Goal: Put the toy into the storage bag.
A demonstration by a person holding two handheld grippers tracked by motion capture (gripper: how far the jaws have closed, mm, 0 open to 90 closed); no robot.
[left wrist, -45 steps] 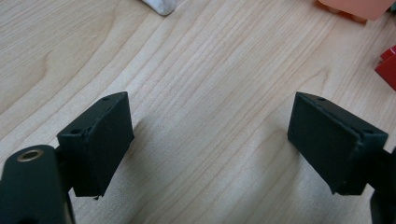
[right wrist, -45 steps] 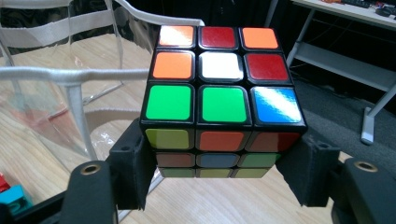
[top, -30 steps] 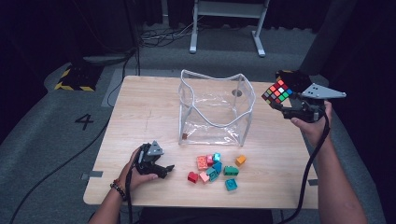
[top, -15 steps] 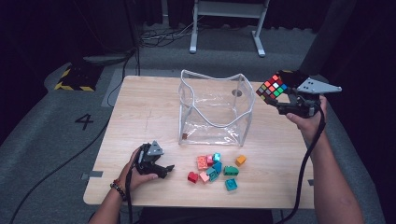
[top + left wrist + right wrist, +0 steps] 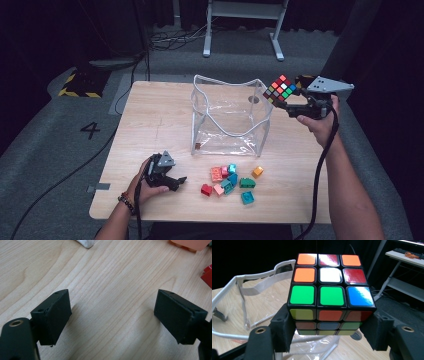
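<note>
A scrambled puzzle cube (image 5: 280, 89) hangs in the air at the right rim of the clear plastic bag (image 5: 227, 117), with my right gripper (image 5: 289, 100) shut on its lower sides. In the right gripper view the cube (image 5: 330, 290) fills the middle between both pads, and the bag's white rim (image 5: 244, 287) lies behind it at left. My left gripper (image 5: 176, 181) rests on the table near the front left, jaws wide open. In the left gripper view its gripper (image 5: 112, 315) has only bare wood between the pads.
Several small coloured bricks (image 5: 229, 180) lie in a loose cluster in front of the bag, just right of the left gripper; a red one (image 5: 207, 275) and a salmon one (image 5: 190, 243) show at that view's edge. A small dark item (image 5: 198, 146) sits inside the bag's front left corner.
My right gripper has carried the cube leftward and slightly up, from the table's right edge to the bag's right rim. The left gripper has stayed put.
</note>
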